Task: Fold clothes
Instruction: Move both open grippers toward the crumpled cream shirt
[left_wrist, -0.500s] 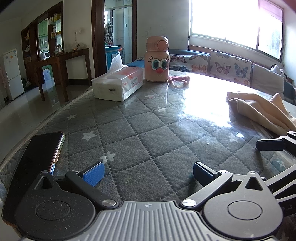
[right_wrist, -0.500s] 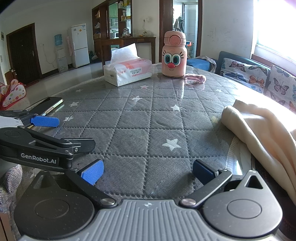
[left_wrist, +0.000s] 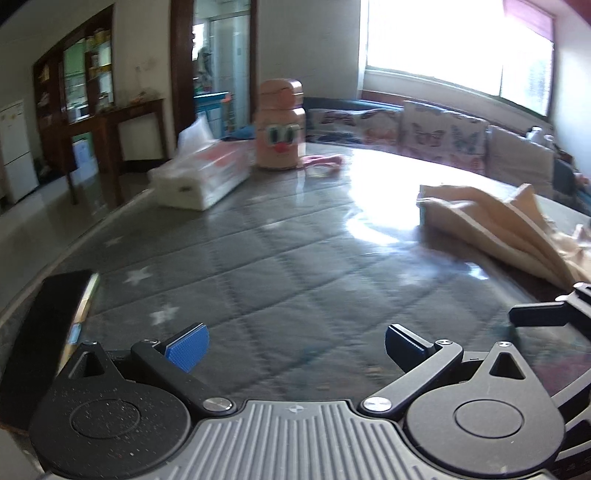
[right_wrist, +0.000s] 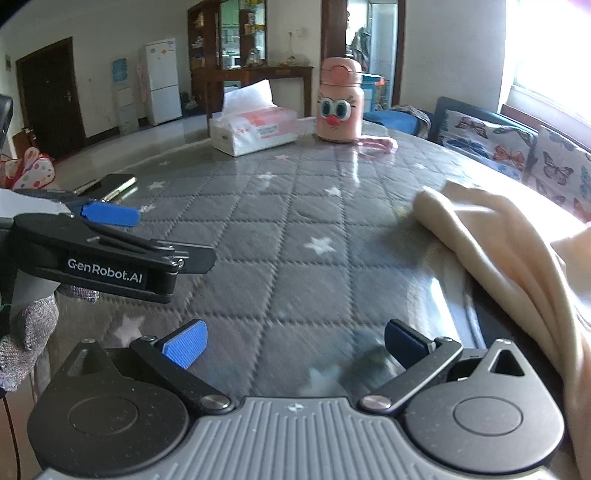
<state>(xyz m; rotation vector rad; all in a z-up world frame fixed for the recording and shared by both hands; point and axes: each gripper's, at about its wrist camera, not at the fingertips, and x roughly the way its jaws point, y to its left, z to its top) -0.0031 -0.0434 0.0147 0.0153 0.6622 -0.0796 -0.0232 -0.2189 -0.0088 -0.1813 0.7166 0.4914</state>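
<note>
Daylight floods through the window, glaring off the table; left view motion-blurred, perhaps; fisheye edges bend.

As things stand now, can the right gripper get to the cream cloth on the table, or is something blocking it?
Probably yes. The right gripper is open and empty, and the cream cloth lies just to its right on the table. Only bare quilted cover shows between them; the left gripper is on the other side.
</note>
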